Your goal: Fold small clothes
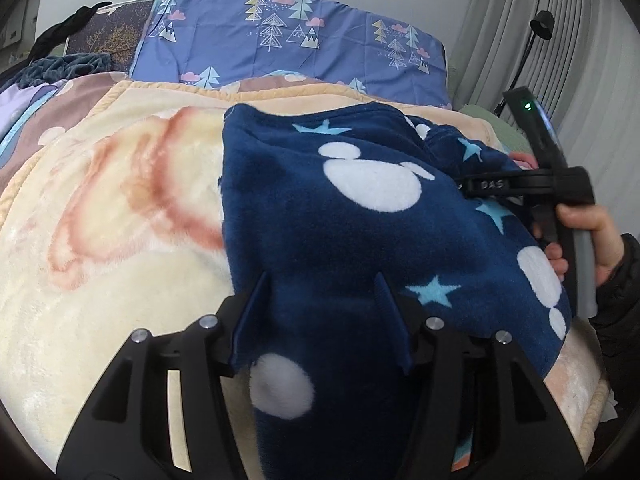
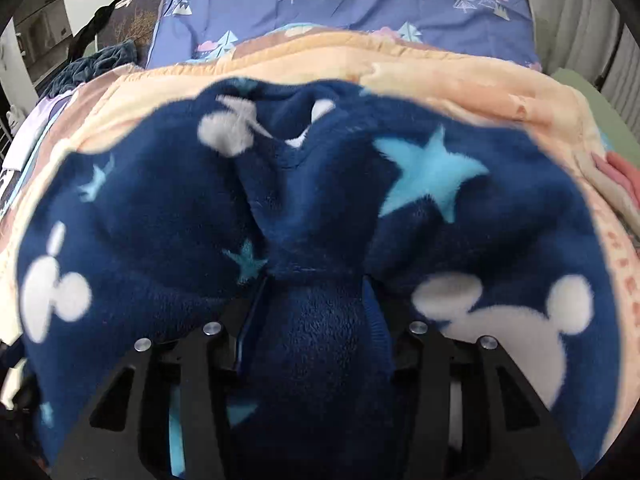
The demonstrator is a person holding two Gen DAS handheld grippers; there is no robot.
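A navy fleece garment (image 1: pixel 360 220) with white mouse-head shapes and light-blue stars lies on the cream blanket (image 1: pixel 120 220). My left gripper (image 1: pixel 322 300) stands open at the garment's near edge; the fleece lies flat between its blue-padded fingers (image 1: pixel 256 312) and looks unpinched. In the left wrist view a hand (image 1: pixel 592 240) holds my right gripper (image 1: pixel 466 190), whose tips are sunk in the garment's right side. In the right wrist view my right gripper (image 2: pixel 316 284) is shut on a bunched fold of the garment (image 2: pixel 320 220), which spreads out to both sides and hides the fingertips.
A blue pillow (image 1: pixel 280 32) printed with trees lies along the back of the bed. Dark clothes (image 1: pixel 68 64) are heaped at the far left. Grey curtains (image 1: pixel 560 40) and a black clip lamp (image 1: pixel 540 24) stand at the right. Something pink (image 2: pixel 620 172) lies at the blanket's right edge.
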